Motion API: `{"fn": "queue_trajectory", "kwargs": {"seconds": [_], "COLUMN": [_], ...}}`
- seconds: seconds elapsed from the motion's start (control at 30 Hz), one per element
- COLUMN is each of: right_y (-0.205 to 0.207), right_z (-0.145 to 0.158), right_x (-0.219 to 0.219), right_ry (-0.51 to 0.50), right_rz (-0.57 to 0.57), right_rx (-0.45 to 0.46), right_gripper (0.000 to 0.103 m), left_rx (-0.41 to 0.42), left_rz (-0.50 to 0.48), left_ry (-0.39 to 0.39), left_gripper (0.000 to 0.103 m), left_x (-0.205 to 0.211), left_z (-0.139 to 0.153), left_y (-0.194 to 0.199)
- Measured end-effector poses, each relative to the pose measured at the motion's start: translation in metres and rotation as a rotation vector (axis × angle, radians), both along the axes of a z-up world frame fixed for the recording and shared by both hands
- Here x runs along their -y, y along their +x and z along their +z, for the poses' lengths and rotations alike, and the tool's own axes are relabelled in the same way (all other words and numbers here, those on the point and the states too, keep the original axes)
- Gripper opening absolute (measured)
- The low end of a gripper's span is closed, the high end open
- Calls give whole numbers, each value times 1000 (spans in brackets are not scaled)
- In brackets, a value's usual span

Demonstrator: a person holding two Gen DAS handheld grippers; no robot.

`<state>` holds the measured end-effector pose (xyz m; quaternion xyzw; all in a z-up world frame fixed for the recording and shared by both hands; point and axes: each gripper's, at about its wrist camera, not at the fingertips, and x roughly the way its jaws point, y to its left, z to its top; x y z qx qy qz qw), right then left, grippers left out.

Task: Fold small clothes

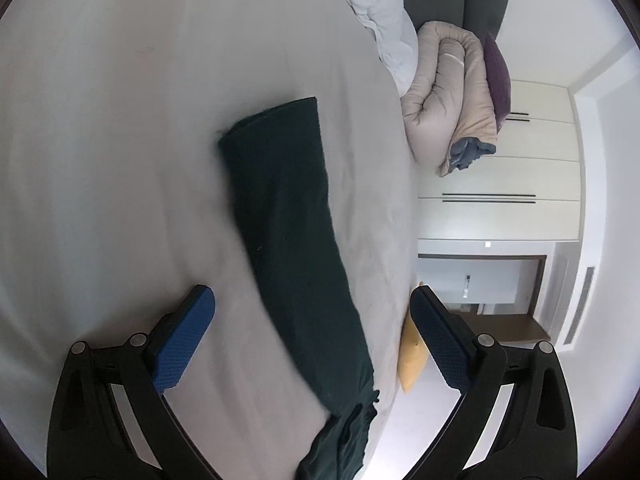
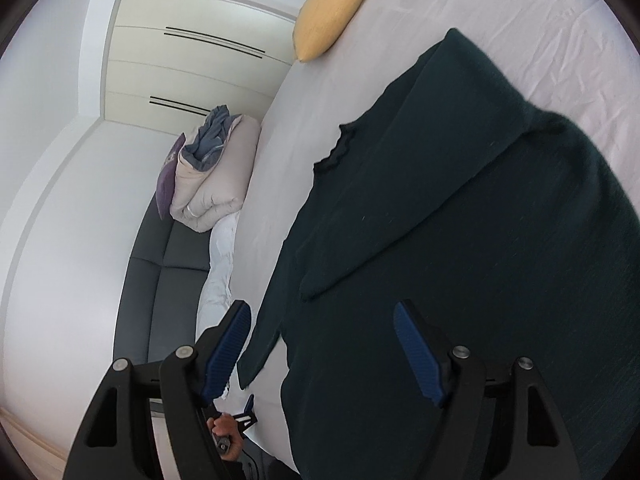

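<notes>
Both tools, left (image 1: 312,344) and right (image 2: 324,348), gape empty over the dark green garment (image 2: 460,260) lying mid-frame on the bed (image 1: 100,120); pinch matching corners and fold evenly.

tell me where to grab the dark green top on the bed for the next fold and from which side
Judging by its pose, take the dark green top at the loose sleeve end lying flat on the bed sheet. That thin edge sits beside the open right hand-held gripper, so come in low from the sheet side, one finger sliding under.
</notes>
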<state>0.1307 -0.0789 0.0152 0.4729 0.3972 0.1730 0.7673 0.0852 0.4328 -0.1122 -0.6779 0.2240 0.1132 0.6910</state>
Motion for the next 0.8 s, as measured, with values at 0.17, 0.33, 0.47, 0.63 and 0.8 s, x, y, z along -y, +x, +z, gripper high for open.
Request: {"fn": "queue_trajectory", "kwargs": {"seconds": [0.17, 0.33, 0.47, 0.63, 0.8], "right_y": [4, 3, -2, -3, -7], "right_z": [5, 2, -1, -6, -10], "right_x": [-25, -37, -36, -31, -22], "right_ry": [-19, -26, -24, -23, -29], "right_rz": [31, 43, 41, 21, 9], "right_rx": [6, 3, 0, 1, 5], "right_gripper": [77, 77, 77, 77, 77], "left_rx": [13, 4, 20, -13, -20], "left_rz": [34, 44, 57, 27, -86], "left_ry": [-45, -101, -117, 21, 249], "left_gripper": [81, 31, 17, 8, 7], "left_x": [-16, -16, -17, -7, 28], "left_z": [-13, -41, -58, -32, 29], "left_y": [14, 23, 21, 32, 61]}}
